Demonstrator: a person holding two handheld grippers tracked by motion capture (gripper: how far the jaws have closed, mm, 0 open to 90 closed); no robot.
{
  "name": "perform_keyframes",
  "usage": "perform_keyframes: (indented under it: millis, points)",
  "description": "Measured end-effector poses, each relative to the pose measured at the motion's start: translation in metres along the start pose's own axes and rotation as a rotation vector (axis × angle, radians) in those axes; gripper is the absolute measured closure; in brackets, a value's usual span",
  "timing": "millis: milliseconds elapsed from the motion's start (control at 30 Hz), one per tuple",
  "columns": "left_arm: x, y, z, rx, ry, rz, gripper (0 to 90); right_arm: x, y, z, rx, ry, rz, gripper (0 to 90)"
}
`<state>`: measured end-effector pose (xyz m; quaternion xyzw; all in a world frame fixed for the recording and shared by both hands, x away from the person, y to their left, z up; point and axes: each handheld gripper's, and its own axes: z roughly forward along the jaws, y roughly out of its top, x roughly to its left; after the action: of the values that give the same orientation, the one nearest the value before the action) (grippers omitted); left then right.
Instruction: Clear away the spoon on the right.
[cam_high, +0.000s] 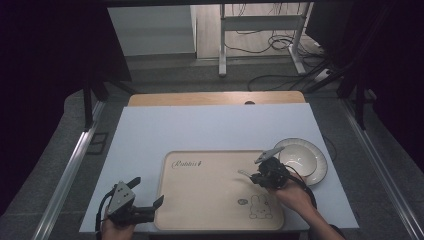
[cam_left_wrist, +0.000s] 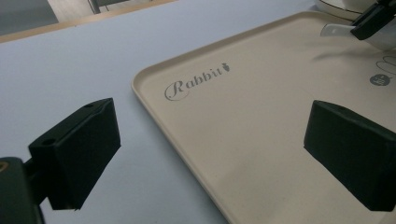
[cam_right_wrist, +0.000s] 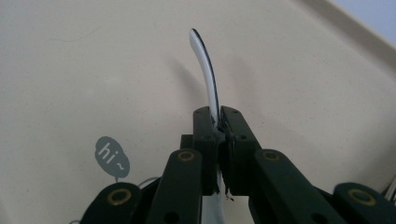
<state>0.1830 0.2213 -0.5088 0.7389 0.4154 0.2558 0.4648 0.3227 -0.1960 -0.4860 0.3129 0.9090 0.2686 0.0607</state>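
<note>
A beige tray (cam_high: 210, 190) printed with "Rabbit" and a bunny drawing lies at the table's front. My right gripper (cam_high: 252, 176) hovers over the tray's right half, shut on a white spoon (cam_high: 244, 173). In the right gripper view the spoon (cam_right_wrist: 205, 65) sticks out edge-on from the closed jaws (cam_right_wrist: 218, 121), above the tray (cam_right_wrist: 93, 70). A white bowl (cam_high: 302, 159) sits just right of the tray, behind that hand. My left gripper (cam_high: 146, 192) stands open at the tray's front left corner. In its own view the jaws (cam_left_wrist: 210, 140) straddle the tray's rim (cam_left_wrist: 140, 88), holding nothing.
A white board (cam_high: 210, 125) covers the wooden table under the tray. The left gripper view catches the spoon (cam_left_wrist: 335, 30) and the right gripper (cam_left_wrist: 373, 21) at the far right. Beyond the table stand metal frame legs (cam_high: 222, 45) and floor cables (cam_high: 280, 42).
</note>
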Motion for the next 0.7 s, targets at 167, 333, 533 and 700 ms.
perform_keyframes:
  millis: [167,333,533,700]
  points:
    - [-0.0002,0.0000,0.0003,0.001,-0.001,0.001,3.6,0.0006,-0.0017,0.0020,-0.006,0.007,0.007,83.9]
    - [-0.0006,0.0003,0.0003,0.003,-0.001,0.006,3.6,0.0025,-0.0011,-0.0003,-0.023,0.003,0.003,82.8]
    - [-0.0007,0.0005,0.0000,0.002,0.000,0.007,3.6,0.0046,-0.0012,-0.0037,-0.046,0.005,-0.013,85.1]
    - [-0.0009,0.0006,-0.0003,0.000,0.000,0.007,3.6,0.0068,-0.0038,-0.0052,-0.075,-0.005,-0.025,89.9]
